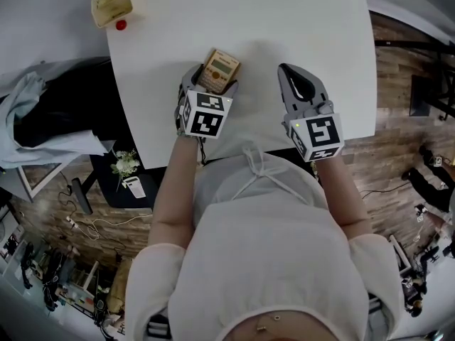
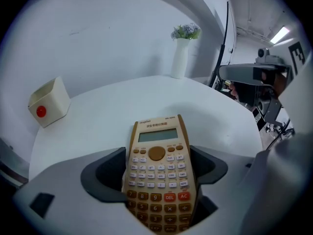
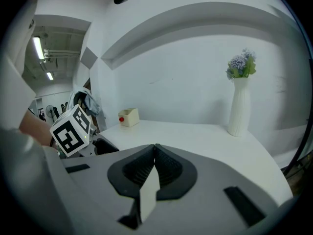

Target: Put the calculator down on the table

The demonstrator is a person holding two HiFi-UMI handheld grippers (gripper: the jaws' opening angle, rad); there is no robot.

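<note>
A tan calculator [image 1: 218, 69] with white and brown keys sits between the jaws of my left gripper [image 1: 211, 84], which is shut on its lower half. In the left gripper view the calculator [image 2: 160, 173] faces up, its screen end sticking out past the jaws over the white table [image 2: 122, 111]. Whether it touches the tabletop I cannot tell. My right gripper [image 1: 289, 69] hovers to the right near the table's front edge, shut with its pads together and nothing between them [image 3: 155, 148].
A cream box [image 1: 114, 4] with a red button stands at the table's [image 1: 284, 20] far left corner. A white vase [image 2: 180, 58] with flowers stands at the far right. Chairs, cloth and cables lie on the floor left of the table.
</note>
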